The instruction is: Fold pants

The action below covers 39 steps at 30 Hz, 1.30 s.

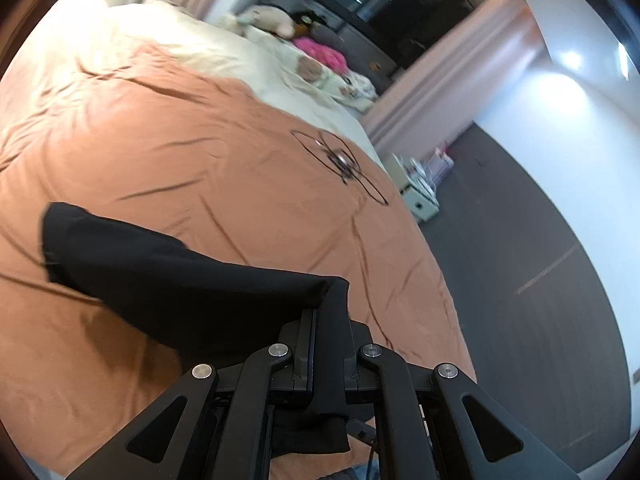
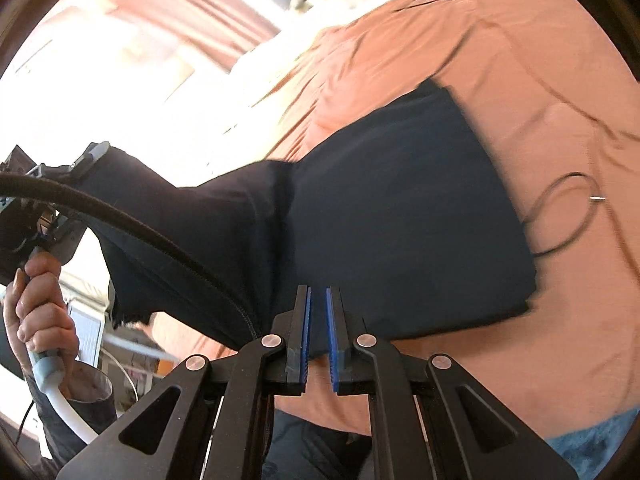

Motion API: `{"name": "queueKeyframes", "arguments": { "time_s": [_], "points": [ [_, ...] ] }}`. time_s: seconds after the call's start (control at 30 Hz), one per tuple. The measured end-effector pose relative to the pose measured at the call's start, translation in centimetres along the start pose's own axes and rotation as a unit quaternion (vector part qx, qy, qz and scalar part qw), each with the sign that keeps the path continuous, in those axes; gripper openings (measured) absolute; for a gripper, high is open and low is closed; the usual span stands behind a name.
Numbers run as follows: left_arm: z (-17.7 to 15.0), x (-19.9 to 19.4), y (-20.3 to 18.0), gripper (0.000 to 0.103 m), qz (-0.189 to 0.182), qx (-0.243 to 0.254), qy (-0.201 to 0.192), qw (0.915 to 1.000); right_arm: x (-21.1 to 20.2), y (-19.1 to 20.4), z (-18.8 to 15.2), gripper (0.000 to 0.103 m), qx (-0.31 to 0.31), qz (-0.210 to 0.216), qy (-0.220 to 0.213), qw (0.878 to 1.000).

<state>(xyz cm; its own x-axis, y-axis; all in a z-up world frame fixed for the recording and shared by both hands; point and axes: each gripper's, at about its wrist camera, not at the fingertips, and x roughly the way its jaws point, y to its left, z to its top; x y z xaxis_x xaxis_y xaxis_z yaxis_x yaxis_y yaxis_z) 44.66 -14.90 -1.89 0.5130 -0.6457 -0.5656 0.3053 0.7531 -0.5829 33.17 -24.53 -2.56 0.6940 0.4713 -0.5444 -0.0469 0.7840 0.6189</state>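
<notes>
The black pants (image 2: 400,220) lie partly flat on the orange bed cover (image 2: 520,60). One end of them rises to the left, up to my left gripper (image 2: 96,151), which a person's hand (image 2: 40,300) carries. In the left wrist view the left gripper (image 1: 328,312) is shut on a fold of the pants (image 1: 160,264), and the cloth trails down left onto the cover (image 1: 200,140). My right gripper (image 2: 317,320) hovers over the near edge of the flat part. Its blue pads (image 2: 306,320) stand a narrow slit apart, and I see no cloth pinched between them.
A thin black cord (image 2: 576,216) loops on the cover right of the pants, and another tangle of cord (image 1: 340,160) lies further up the bed. A thick braided cable (image 2: 140,220) crosses in front of the lifted cloth. Cream bedding (image 1: 200,48) lies at the bed's head; grey floor (image 1: 520,260) and a white box (image 1: 420,200) lie beside it.
</notes>
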Motion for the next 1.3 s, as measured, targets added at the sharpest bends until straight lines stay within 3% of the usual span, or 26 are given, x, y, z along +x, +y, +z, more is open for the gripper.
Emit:
{"name": "queueKeyframes", "arguments": {
  "time_s": [0.1,0.17,0.2,0.23,0.67,1.3],
  "points": [
    [-0.3,2.9,-2.1,0.007,-0.006,0.018,0.024,0.9995,-2.4,-2.0,-0.7,0.01,0.014,-0.008,-0.011,1.0],
    [-0.8,5.1,-3.5,0.007,-0.005,0.03,0.044,0.9986,-3.8,-3.1,-1.0,0.032,0.027,-0.014,-0.02,0.999],
    [-1.0,5.8,-4.0,0.007,-0.003,0.036,0.05,0.9981,-4.5,-3.8,-1.2,0.05,0.031,-0.019,-0.027,0.999],
    [-1.4,6.9,-4.8,0.007,0.0,0.043,0.058,0.9974,-5.3,-4.4,-1.3,0.059,0.035,-0.025,-0.039,0.998],
    [-7.3,14.8,-8.5,0.007,-0.008,0.079,0.154,0.9848,-9.2,-7.0,-5.3,0.06,0.092,-0.056,-0.061,0.992],
    [-11.8,12.5,-8.0,0.008,-0.012,0.071,0.184,0.9804,-10.4,-7.0,-6.2,0.06,0.091,-0.05,-0.064,0.992]
  ]
}}
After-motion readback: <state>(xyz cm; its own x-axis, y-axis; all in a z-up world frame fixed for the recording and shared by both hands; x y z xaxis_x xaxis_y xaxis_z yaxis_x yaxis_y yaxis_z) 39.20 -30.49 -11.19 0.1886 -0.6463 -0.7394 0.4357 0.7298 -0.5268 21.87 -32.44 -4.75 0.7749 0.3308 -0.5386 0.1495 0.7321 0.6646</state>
